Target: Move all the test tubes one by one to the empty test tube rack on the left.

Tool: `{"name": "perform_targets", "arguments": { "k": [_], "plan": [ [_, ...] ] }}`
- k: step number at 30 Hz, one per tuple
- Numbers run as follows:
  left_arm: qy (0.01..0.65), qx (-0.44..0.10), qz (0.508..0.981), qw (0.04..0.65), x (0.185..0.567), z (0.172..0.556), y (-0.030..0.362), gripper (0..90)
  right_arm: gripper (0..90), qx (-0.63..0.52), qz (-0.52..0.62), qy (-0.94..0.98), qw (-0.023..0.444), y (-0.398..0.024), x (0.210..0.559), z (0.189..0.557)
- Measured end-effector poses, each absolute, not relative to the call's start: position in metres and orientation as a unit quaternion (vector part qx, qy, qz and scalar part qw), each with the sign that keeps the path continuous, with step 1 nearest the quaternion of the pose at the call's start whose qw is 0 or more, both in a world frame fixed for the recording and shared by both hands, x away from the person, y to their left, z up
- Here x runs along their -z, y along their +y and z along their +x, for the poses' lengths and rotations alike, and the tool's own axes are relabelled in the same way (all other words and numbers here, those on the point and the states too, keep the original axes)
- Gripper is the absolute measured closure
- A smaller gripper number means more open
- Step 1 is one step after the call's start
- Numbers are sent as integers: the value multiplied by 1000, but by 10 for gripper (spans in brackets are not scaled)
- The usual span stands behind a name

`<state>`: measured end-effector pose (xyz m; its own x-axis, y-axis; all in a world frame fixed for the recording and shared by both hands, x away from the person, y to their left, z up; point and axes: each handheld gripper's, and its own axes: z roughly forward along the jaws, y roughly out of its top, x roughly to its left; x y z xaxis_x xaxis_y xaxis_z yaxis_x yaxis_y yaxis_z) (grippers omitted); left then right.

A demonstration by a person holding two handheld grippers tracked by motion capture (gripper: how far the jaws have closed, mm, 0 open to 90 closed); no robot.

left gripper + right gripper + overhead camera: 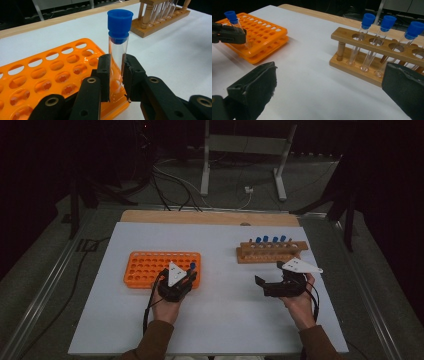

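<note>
Left tool (117, 75) sits clamped at near left, forearm entering from below; right tool (274, 282) gapes wide at near right.

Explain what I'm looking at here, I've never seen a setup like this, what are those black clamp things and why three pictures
A person sits at a white table holding a hand-operated gripper in each hand. One picture looks down from above; the other two come from cameras riding on the grippers. On the table are an orange rack and a wooden rack with blue-capped tubes. The left gripper is closed on a clear tube with a blue cap, upright at the orange rack's corner. The right gripper is open and empty, near the wooden rack.
</note>
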<state>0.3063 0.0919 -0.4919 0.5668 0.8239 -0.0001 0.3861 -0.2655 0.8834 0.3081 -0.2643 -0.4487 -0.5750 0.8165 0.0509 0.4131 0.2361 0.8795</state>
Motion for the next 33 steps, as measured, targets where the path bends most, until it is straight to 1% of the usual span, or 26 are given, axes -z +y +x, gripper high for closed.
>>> {"name": "perform_targets", "arguments": {
  "k": [22,23,24,25,27,30,33],
  "plan": [
    [398,-237,769,440,502,302,90,774,0,-462,403,761,212,-259,452,307],
    [400,-237,767,442,502,302,91,753,0,-462,403,761,212,-259,452,307],
    [400,-237,767,442,502,302,91,699,0,-463,403,761,211,-259,452,307],
    [403,-223,758,462,501,301,94,660,0,-464,403,760,211,-260,452,307],
    [406,-211,748,481,498,299,100,581,0,-467,404,759,210,-261,451,307],
    [413,-197,728,511,490,294,110,504,0,-472,406,755,206,-263,451,307],
    [419,-184,699,550,480,287,126,471,0,-474,407,754,204,-264,450,307]
  ]
}}
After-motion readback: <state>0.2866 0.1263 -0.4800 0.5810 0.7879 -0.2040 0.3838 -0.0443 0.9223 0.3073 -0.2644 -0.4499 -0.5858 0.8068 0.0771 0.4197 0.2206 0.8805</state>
